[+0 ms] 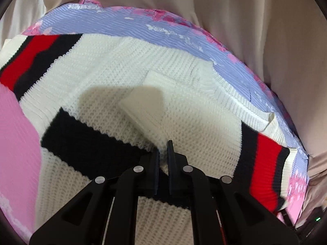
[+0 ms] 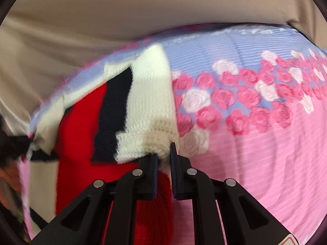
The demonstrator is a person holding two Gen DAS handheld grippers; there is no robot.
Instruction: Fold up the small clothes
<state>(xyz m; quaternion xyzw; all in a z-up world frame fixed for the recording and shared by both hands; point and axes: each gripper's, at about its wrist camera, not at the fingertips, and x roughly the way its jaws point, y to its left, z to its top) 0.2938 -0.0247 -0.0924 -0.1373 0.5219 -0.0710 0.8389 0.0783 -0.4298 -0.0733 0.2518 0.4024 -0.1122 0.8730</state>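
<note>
A white knitted sweater [image 1: 194,118] with black and red stripes lies spread on a flowered bedspread [image 1: 132,24]. A white folded part [image 1: 147,106] rests on its middle. My left gripper [image 1: 163,153] points down onto the knit beside a black stripe [image 1: 85,143]. Its fingers stand almost together, with a pinch of white knit between them. In the right wrist view the sweater [image 2: 147,94] is bunched, its red and black bands to the left. My right gripper [image 2: 164,155] is shut on the sweater's white ribbed edge [image 2: 155,140].
The bedspread [image 2: 265,153] is pink at the near side and pale blue with pink and white roses farther off. Beige cloth [image 2: 143,10] hangs behind the bed's far edge [image 1: 245,20]. Dark clutter [image 2: 12,147] sits at the left border.
</note>
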